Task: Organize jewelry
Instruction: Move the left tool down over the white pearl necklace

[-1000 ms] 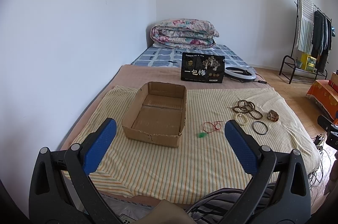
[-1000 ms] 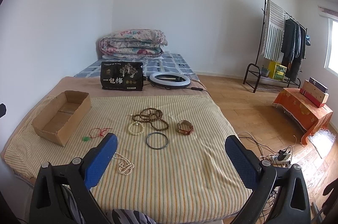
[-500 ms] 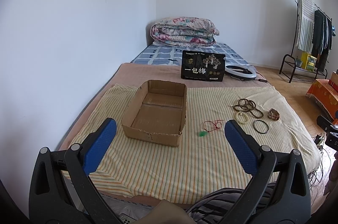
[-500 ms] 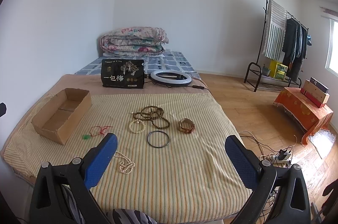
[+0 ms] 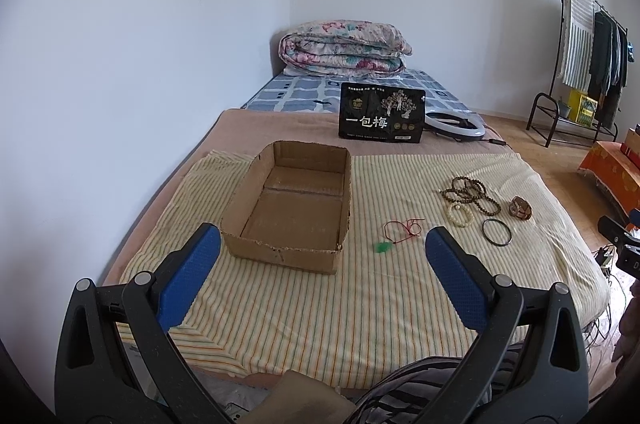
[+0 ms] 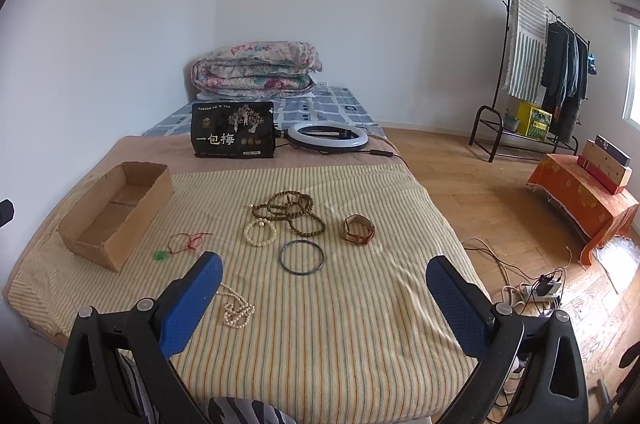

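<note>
On the striped sheet [image 6: 340, 324] the white pearl strand [image 6: 236, 306] lay just ahead-left of the wide-spread right gripper [image 6: 324, 296], nearer than the equally wide left gripper [image 5: 322, 262], which faced the empty cardboard box [image 5: 292, 200].

On the striped cloth [image 6: 320, 324], the cardboard box [image 6: 116, 216] lies at nine o'clock of the wooden beads [image 6: 288, 212]. The bangle [image 6: 301, 257] sits at six o'clock of them, the watch [image 6: 359, 229] at three.

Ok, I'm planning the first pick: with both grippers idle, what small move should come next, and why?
Probably lower the open right gripper toward the white pearl necklace on the striped sheet. It lies nearest that gripper's left finger, the brown cardboard box holds no jewelry yet, and the open left gripper holds nothing.
</note>
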`<state>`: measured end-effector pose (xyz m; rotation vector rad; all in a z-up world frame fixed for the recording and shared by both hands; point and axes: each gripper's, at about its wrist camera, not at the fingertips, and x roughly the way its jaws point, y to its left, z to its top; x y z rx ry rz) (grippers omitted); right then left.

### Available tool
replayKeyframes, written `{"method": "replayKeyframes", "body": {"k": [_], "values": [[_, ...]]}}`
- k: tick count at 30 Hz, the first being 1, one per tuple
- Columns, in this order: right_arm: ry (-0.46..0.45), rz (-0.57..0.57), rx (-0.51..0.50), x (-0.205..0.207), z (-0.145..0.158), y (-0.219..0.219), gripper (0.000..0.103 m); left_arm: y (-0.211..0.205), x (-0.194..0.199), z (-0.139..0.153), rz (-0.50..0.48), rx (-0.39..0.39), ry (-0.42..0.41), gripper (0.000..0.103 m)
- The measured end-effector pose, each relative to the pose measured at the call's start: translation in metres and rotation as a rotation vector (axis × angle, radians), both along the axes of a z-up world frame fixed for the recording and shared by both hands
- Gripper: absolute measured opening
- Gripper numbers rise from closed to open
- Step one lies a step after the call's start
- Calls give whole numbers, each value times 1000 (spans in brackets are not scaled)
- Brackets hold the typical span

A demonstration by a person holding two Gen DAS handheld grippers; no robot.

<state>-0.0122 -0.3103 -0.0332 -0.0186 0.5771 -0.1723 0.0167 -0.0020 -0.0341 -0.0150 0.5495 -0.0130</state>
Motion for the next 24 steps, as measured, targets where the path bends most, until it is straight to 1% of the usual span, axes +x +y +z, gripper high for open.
{"method": "replayKeyframes", "body": {"k": [4, 7, 11, 13, 15, 19, 24], "values": [[14, 35, 33, 7, -8, -7, 102, -2, 9, -3, -15, 4, 16, 103], [38, 51, 25, 14, -14, -7, 100, -4, 19, -5, -40, 8, 37, 103], [63, 61, 26, 21, -21, -12, 100, -12, 30, -10, -95, 15, 64, 103], [76, 63, 38, 27, -25, -18, 97, -18, 35, -13, -125, 17, 76, 103], [91, 63, 51, 34, -30, -23, 95, -25, 42, -15, -160, 13, 92, 103], [119, 48, 54, 46, -41, -34, 95, -40, 53, -22, -239, 2, 124, 98], [154, 54, 64, 62, -56, -43, 96, -65, 67, -36, -347, -11, 164, 97]]}}
